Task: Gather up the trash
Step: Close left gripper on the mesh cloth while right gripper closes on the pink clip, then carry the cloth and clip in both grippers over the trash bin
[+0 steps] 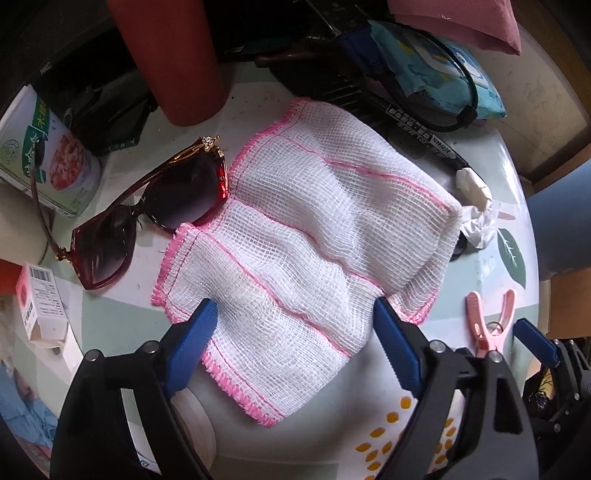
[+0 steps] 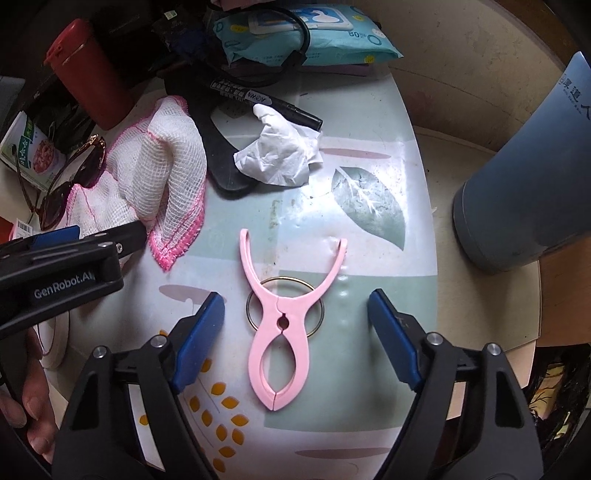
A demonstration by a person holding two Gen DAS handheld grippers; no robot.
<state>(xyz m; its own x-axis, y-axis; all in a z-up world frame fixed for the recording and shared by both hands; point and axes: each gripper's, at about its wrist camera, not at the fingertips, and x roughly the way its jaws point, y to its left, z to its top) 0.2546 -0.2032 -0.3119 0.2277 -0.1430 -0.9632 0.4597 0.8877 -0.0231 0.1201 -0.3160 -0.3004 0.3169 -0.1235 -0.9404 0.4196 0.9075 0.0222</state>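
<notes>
A crumpled white tissue (image 2: 280, 155) lies on the patterned table beyond a pink clothes peg (image 2: 282, 325); it also shows in the left wrist view (image 1: 478, 225), partly behind the cloth. My right gripper (image 2: 295, 306) is open and empty, its blue pads on either side of the peg, above it. My left gripper (image 1: 295, 314) is open and empty over the near edge of a white gauze cloth with pink trim (image 1: 306, 251). The cloth also shows bunched in the right wrist view (image 2: 162, 173).
Sunglasses (image 1: 147, 214), a red tumbler (image 1: 173, 62), a green-labelled can (image 1: 48, 158) and a small box (image 1: 44, 302) stand left. A black marker (image 2: 266, 101), wet-wipes pack (image 2: 306, 33) and black cable lie at the back. A grey-blue bin (image 2: 535, 177) stands beyond the table's right edge.
</notes>
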